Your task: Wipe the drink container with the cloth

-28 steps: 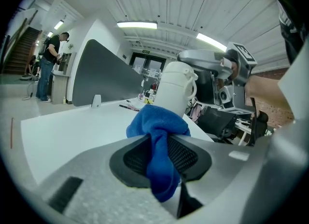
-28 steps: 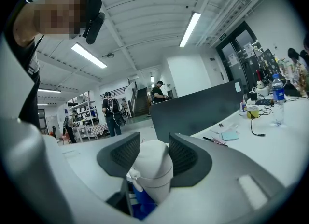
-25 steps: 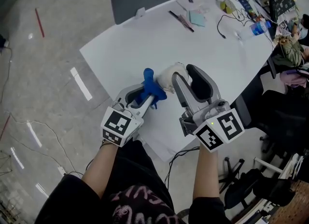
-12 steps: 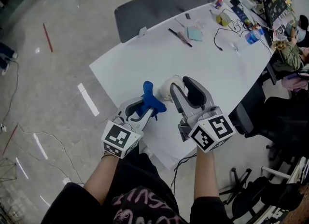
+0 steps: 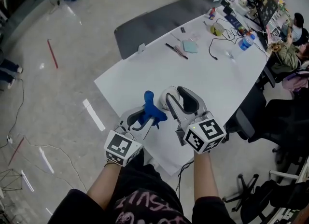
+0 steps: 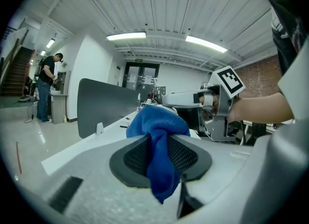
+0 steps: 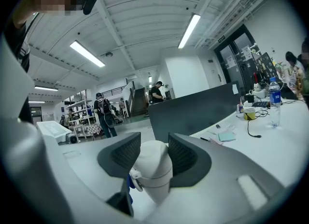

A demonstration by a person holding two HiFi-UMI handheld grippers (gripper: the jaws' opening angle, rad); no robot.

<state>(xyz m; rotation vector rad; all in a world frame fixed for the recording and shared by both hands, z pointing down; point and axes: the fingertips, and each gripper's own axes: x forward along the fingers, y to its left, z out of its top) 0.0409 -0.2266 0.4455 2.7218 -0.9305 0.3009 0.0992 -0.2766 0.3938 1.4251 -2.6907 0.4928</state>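
Left gripper (image 5: 144, 117): jaws pressed together on a crumpled blue terry cloth (image 6: 161, 136). One fold hangs down between the pads. The bunched end stands proud of the jaw tips and faces right.

Right gripper (image 5: 176, 97): both pads bear on the sides of a white, round-bodied drink container with a ringed lid (image 7: 153, 167). It is off the surface, held over the near corner of the white table (image 5: 159, 68).

Relation governing the next move: the container lies directly to the right of the cloth, just beside it and at about the same height. In the right gripper view its long axis runs roughly along my right jaws, with what I take to be the lid end toward the gripper body. A sliver of blue shows at the lower left of that end. I cannot confirm contact from any view.

Judgement: the left hand carries the wiping tool and is the one to travel. A short move rightward should bring the cloth onto the exposed left flank. Strokes should then follow the long axis while the right grip steadies the container.
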